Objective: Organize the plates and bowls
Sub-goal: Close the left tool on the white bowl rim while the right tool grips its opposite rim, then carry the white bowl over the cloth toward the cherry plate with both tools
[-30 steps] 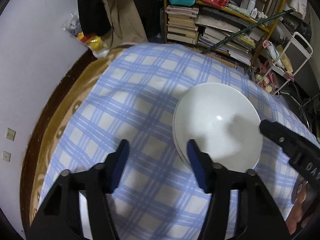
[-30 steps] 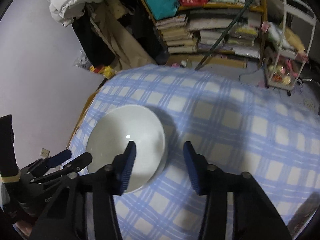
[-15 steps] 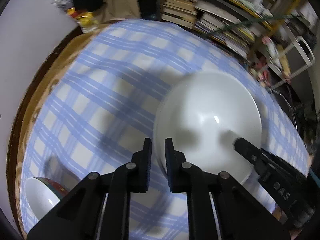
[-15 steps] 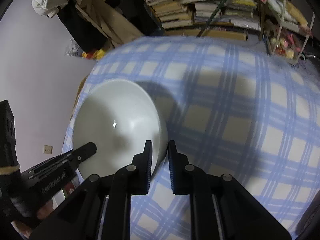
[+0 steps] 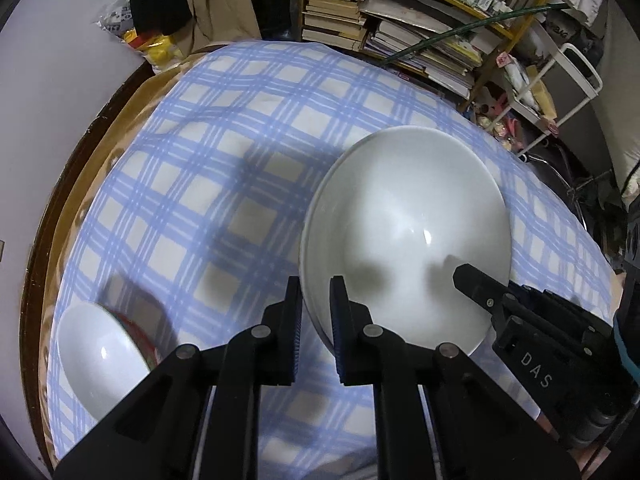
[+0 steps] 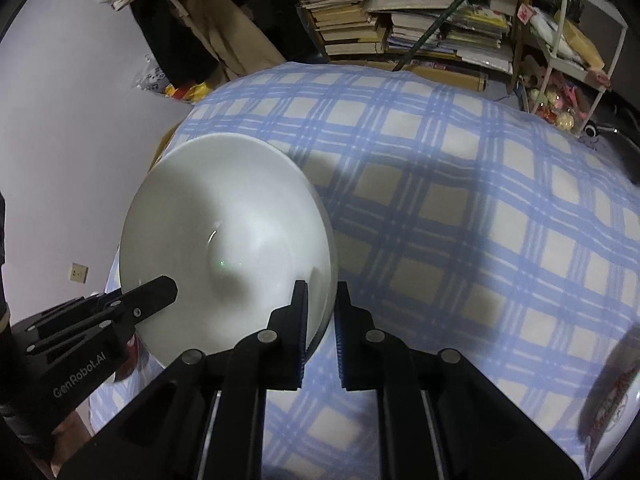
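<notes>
Both grippers clamp the same large white bowl (image 5: 404, 236) by its rim, one on each side. Left gripper (image 5: 316, 300): jaws just closed down narrow, near-left rim of the bowl pinched between the pads. Right gripper (image 6: 322, 304): jaws likewise just closed, near-right rim of the bowl (image 6: 224, 240) between its pads. In the left wrist view the right gripper (image 5: 472, 276) reaches in over the bowl's right edge; in the right wrist view the left gripper (image 6: 160, 288) comes in from the lower left. Bowl sits over the blue-and-white checked tablecloth (image 5: 224, 152); whether it rests on the cloth or is lifted clear, cannot tell. Second, smaller white bowl with red outside (image 5: 100, 348) at the near-left corner of the cloth. Red-patterned dish (image 6: 612, 396), blurred, at the lower right edge of the right wrist view. Bookshelf (image 5: 400, 24) stacked with books beyond the table.
</notes>
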The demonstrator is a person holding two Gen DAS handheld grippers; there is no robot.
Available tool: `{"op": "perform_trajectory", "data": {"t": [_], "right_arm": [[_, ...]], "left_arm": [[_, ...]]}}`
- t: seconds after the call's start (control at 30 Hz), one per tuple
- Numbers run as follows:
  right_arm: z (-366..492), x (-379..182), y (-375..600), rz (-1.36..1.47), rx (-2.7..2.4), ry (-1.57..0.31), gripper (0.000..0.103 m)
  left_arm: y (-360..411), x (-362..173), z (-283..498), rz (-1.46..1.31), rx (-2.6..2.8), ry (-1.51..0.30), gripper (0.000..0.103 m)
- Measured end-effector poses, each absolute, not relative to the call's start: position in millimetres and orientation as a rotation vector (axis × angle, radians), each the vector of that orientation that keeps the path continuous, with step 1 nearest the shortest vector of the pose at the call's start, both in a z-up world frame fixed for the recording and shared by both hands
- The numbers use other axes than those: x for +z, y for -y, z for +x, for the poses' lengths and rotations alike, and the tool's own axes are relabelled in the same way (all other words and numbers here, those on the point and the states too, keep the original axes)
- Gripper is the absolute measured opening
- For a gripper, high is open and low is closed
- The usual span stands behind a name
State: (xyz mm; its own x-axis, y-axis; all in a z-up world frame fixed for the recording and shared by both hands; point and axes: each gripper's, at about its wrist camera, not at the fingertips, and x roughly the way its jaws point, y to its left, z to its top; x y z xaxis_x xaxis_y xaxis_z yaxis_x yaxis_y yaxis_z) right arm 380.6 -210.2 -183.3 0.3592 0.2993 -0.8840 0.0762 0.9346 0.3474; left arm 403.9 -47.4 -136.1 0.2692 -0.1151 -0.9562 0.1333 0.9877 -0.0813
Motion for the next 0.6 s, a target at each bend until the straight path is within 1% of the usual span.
{"op": "perform_trajectory", "data": {"t": [0.3, 0.6], "right_arm": [[336.4, -148.3, 216.7, 0.253, 0.123, -1.152, 0.015], [283.4, -135.8, 242.6, 0.261, 0.086, -1.153, 0.016]], "left_arm": [[59.6, -114.7, 361.7, 0.006, -0.216, -1.265, 0.014], [92.1, -96.2, 317.5, 0.049, -0.275, -1.233, 0.014]]}}
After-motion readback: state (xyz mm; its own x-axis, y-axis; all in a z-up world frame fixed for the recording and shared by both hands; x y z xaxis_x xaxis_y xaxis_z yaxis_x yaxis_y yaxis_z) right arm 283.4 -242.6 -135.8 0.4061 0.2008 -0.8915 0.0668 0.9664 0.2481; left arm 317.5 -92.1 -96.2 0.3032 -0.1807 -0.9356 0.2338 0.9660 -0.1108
